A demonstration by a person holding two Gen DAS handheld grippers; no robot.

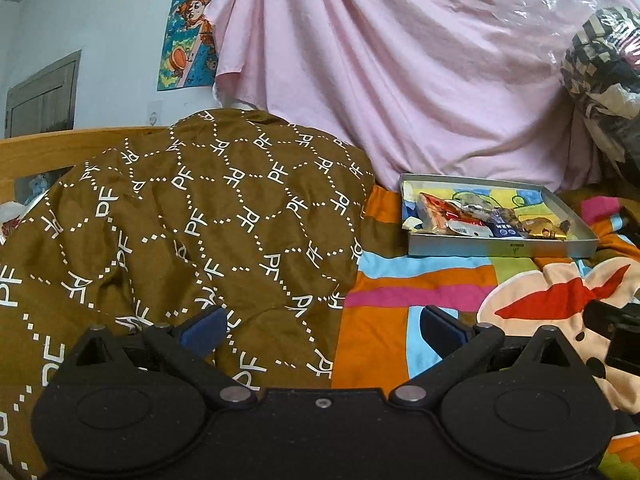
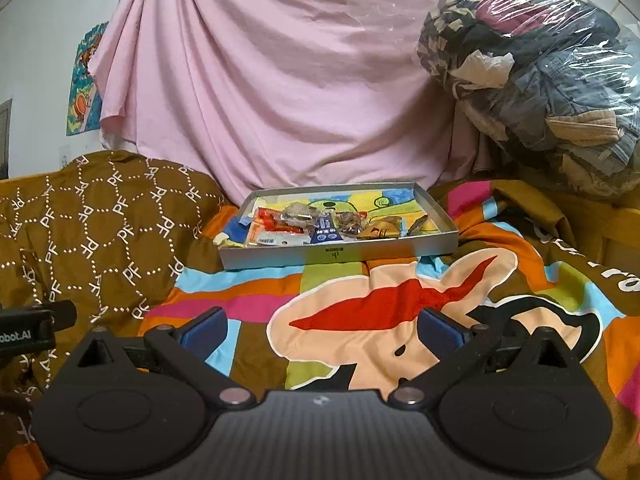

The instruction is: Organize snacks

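Observation:
A shallow grey box tray lies on the colourful bedspread and holds several wrapped snacks: a red-and-white packet, a blue one, brown and gold ones. In the left wrist view the tray is far right with the snacks inside. My left gripper is open and empty, low over the bed, well short and left of the tray. My right gripper is open and empty, in front of the tray.
A brown "PF" patterned quilt is heaped on the left. A pink sheet hangs behind the tray. A clear plastic bag of clothes sits at the back right. The cartoon bedspread covers the bed.

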